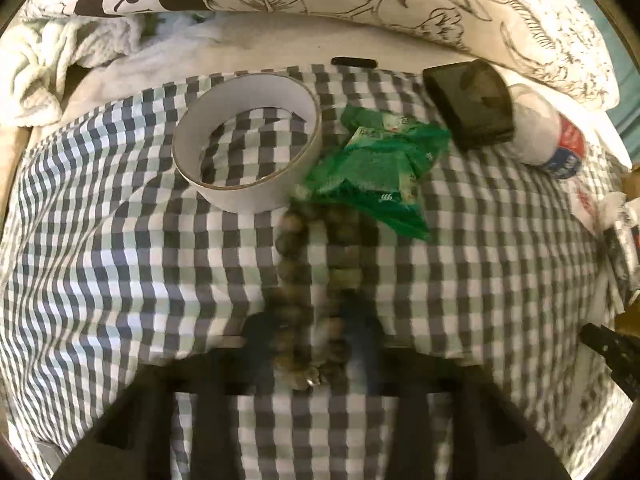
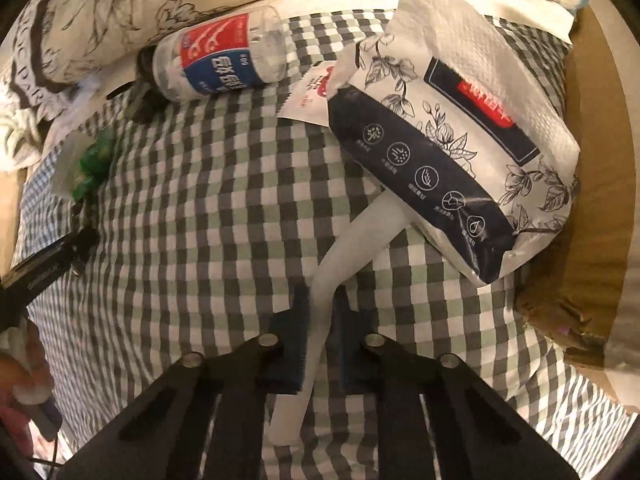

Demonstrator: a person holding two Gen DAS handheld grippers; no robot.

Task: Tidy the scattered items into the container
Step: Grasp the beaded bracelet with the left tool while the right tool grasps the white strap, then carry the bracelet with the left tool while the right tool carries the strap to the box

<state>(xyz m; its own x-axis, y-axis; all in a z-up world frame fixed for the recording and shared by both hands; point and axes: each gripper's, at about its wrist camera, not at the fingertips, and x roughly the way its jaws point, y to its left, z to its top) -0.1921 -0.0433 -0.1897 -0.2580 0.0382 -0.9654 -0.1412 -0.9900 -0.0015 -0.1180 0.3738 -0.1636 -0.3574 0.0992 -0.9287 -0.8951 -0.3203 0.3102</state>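
Left tongs (image 1: 316, 344) clenched on bead string (image 1: 304, 264), which trails forward over checkered cloth (image 1: 120, 260). Right tongs (image 2: 320, 344) clenched on white strip (image 2: 320, 312) running under tissue pack (image 2: 452, 152). Beyond the beads: green wrapper (image 1: 380, 168), tape roll (image 1: 248, 140), black case (image 1: 468, 104), bottle (image 2: 224, 60) on its side. Cardboard container (image 2: 592, 216) at right.

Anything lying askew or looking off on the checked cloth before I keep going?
Yes. The plastic bottle lies on its side against the floral pillow. The tissue pack sits skewed with a sheet sticking out, pinning the far end of the white strip that the right gripper holds.
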